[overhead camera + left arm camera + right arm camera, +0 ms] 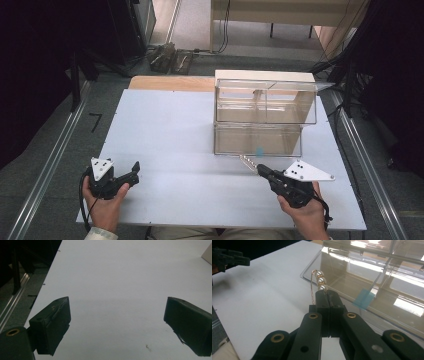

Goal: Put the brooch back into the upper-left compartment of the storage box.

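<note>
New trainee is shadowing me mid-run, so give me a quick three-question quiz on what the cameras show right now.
1. True or false: the left gripper holds something.
2. What does the right gripper grip? A) a pearl bracelet B) a spoon C) a cloth
3. Fill in: the blue tag sits on the clear plastic ____.

Key:
1. False; its jaws stand wide apart over the bare white table.
2. A; the pearl bracelet sticks out past the closed jaws.
3. Box.

table (170, 130): left and middle bare, free passage | clear box (260, 117): blocks right rear
</note>
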The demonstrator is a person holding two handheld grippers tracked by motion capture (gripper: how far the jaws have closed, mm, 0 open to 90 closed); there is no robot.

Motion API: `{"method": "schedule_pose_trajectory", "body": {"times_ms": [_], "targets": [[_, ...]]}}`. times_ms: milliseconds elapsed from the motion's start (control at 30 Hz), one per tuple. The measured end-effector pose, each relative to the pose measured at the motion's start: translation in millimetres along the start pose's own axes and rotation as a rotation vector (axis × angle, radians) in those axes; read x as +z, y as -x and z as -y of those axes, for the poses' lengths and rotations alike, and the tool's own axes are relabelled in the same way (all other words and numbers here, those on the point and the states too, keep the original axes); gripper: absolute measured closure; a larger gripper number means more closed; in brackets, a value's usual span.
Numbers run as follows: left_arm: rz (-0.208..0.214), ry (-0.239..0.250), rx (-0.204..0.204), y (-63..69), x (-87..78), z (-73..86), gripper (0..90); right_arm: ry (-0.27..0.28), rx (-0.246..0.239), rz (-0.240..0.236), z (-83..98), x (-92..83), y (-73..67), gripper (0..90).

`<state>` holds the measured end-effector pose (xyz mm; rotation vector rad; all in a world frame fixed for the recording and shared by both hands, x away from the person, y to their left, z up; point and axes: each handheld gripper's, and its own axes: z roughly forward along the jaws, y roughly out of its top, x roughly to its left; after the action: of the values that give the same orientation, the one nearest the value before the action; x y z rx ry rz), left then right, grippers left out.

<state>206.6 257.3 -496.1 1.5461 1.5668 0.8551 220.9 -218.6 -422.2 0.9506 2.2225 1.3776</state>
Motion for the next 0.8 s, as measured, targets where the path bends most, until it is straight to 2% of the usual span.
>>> {"method": "schedule_pose_trajectory", "body": {"times_ms": [800], "targets": [[0.000, 0.002, -0.004, -0.4, 0.1, 0.1, 6.5, 0.081, -0.022, -0.001, -38.2, -3.1, -0.9, 87.4]]}}
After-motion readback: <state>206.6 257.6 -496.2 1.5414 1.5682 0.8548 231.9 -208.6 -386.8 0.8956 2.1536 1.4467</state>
